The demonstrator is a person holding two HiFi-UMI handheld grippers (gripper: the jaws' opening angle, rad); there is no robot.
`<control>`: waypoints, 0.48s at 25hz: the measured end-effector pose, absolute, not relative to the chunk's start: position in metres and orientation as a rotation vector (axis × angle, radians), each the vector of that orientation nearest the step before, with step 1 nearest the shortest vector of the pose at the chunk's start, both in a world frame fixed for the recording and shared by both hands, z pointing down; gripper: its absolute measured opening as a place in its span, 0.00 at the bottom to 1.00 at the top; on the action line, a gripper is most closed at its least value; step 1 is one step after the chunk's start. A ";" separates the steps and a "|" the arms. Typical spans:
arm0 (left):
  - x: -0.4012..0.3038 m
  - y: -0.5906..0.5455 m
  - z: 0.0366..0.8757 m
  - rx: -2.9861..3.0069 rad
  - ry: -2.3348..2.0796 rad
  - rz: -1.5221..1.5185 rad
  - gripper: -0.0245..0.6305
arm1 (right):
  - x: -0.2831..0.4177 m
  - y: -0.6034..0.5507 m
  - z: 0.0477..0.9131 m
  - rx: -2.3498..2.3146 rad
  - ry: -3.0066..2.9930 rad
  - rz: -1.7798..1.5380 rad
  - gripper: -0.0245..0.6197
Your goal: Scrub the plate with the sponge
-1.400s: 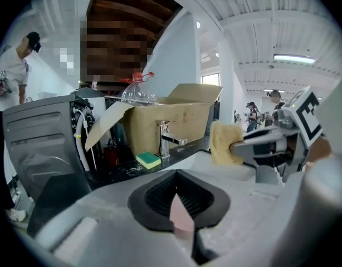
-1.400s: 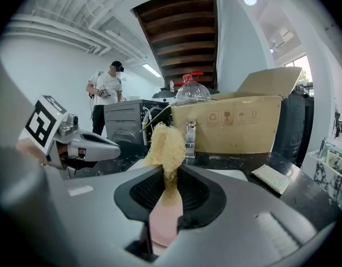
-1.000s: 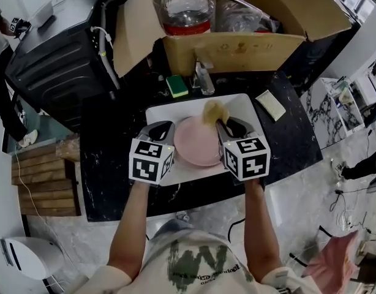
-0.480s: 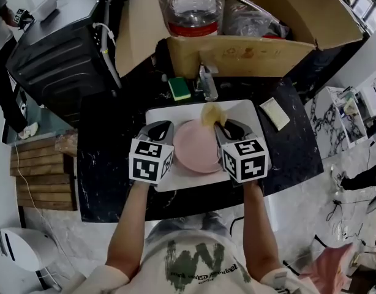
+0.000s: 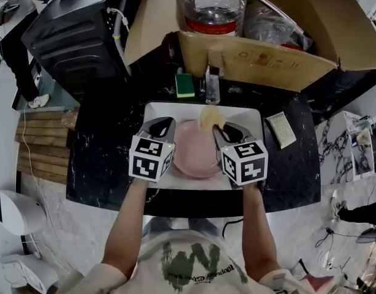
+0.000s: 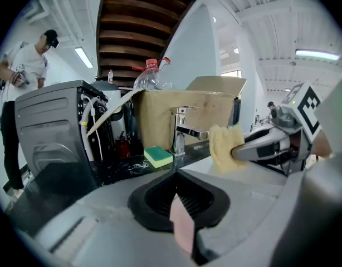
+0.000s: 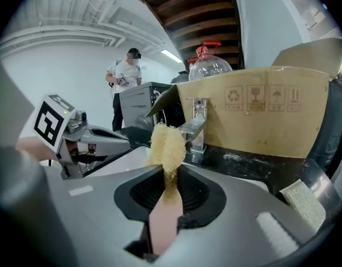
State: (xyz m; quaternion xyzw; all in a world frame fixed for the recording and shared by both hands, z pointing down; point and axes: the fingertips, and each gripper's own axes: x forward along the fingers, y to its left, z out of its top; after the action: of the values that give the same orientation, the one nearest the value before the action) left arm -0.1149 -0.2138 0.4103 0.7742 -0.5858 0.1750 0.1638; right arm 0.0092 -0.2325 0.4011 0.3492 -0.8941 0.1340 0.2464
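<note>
From the head view, my left hand-held gripper [image 5: 161, 127] sits at the left rim of the pink plate [image 5: 197, 155]. The plate lies in the white tray [image 5: 249, 120] on the black table [image 5: 108, 139]. My right hand-held gripper [image 5: 226, 131] is at the plate's right side, and the yellow sponge [image 5: 207, 116] pokes out over the far rim. A green sponge [image 5: 185, 84] and a faucet [image 5: 212, 81] stand just behind the tray.

In the left gripper view, the jaws are clamped on a thin pink edge, which I take to be the plate's rim.

In the right gripper view, the jaws are closed on the yellow sponge's lower edge. Most of it stands free above them, and pink shows beneath.

My worry is the hold on both sides. The plate is pinched only at its rim, so a firm push from the sponge could swing it or slide it out of the jaws. The sponge is caught by a narrow strip, so dragging it hard may fold it over or pull it loose. A long stroke away from me could also knock the faucet.
</note>
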 end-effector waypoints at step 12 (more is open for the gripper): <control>-0.122 -0.207 0.438 2.109 -1.716 0.555 0.04 | -0.008 -0.234 0.438 0.720 -2.441 0.386 0.14</control>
State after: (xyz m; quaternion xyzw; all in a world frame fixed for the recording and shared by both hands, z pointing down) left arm -0.1217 -0.2071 0.4377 0.7472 -0.6081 0.1966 0.1824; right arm -0.0083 -0.2339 0.4381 0.2684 -0.9104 0.1441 0.2799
